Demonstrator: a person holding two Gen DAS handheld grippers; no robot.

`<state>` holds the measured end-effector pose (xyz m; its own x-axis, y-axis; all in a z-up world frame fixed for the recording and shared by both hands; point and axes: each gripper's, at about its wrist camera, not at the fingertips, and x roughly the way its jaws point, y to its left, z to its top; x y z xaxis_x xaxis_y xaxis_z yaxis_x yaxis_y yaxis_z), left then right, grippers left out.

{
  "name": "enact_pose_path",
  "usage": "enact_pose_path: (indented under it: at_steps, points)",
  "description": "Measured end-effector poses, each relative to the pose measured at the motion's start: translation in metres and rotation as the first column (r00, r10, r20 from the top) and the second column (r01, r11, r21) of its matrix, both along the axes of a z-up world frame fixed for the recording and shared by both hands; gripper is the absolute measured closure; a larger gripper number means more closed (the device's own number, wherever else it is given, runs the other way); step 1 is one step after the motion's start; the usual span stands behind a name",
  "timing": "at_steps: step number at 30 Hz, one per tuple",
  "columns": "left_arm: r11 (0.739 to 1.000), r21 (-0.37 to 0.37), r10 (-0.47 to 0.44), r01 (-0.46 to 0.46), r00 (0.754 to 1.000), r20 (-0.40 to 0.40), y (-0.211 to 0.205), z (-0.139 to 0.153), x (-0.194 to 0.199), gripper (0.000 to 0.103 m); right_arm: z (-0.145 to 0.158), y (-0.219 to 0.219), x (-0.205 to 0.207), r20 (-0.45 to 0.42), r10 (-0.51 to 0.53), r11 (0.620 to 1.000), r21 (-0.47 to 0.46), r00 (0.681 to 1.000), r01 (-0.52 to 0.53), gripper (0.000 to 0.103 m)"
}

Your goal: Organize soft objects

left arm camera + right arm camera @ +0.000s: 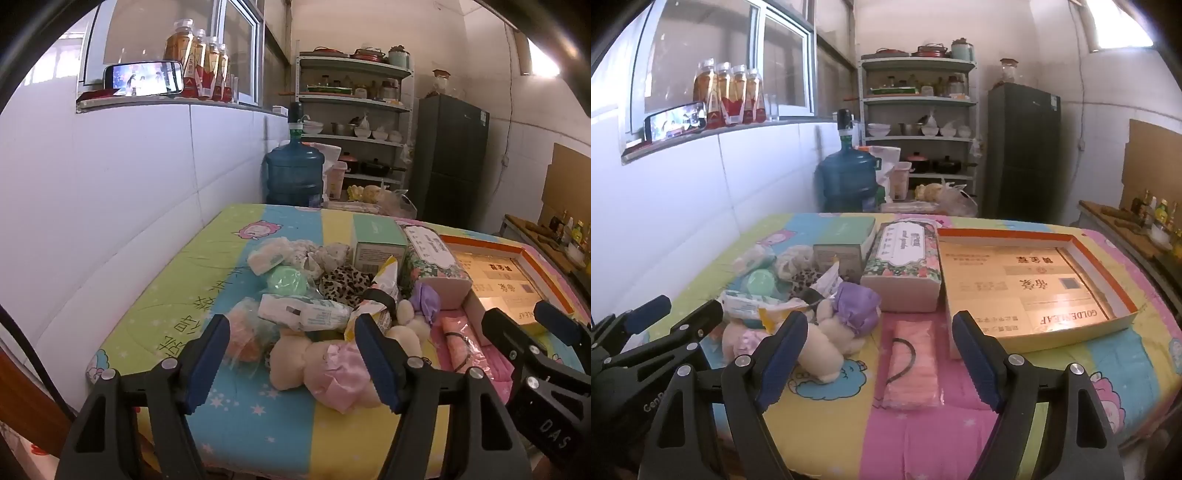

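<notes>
Left gripper (291, 354) and right gripper (879, 354): fingers spread, holding nothing. Shallow cardboard tray (1082, 328) reads "GOLDENLEAF", upside down. Tissue pack (905, 258) lettering unreadable.

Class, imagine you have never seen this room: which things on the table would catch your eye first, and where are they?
A jumbled heap of soft things fills the table's left side, with a cream plush toy in pink at its near edge. To the right lies a wide, shallow orange-rimmed box, open and holding nothing loose. Between them sit a floral tissue pack and, nearer, a flat pink packet.
</notes>
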<state>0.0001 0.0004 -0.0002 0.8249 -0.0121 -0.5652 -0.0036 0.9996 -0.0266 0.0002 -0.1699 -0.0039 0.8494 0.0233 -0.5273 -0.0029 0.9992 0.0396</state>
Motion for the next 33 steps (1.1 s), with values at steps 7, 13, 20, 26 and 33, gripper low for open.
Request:
enact_pose_path:
  at_steps: [7, 13, 20, 26, 33]
  points:
    - [1.0, 0.025, 0.012, -0.012, 1.0, 0.003, -0.0026, -0.0012, 0.0001, 0.033, 0.0006, 0.0004, -0.0003, 0.004, 0.005, 1.0, 0.005, 1.0, -0.005, 0.021]
    - [1.0, 0.019, 0.01, -0.01, 1.0, -0.002, 0.0007, -0.0012, 0.0001, 0.033, 0.002, 0.0004, -0.0003, 0.002, 0.008, 1.0, 0.017, 1.0, -0.008, 0.021]
    - [1.0, 0.022, 0.012, -0.012, 1.0, 0.006, 0.0018, 0.0003, 0.0008, 0.033, 0.0008, 0.0012, 0.0028, 0.004, 0.009, 1.0, 0.019, 1.0, -0.009, 0.021]
    - [1.0, 0.029, 0.007, -0.008, 1.0, 0.014, -0.0004, 0.0025, -0.0015, 0.033, 0.0045, 0.0042, 0.0052, 0.008, 0.017, 1.0, 0.017, 1.0, -0.017, 0.021]
    - [1.0, 0.03, 0.007, -0.008, 1.0, 0.016, -0.0013, 0.0027, -0.0027, 0.033, 0.0045, 0.0048, 0.0048, 0.013, 0.021, 1.0, 0.019, 1.0, -0.021, 0.021]
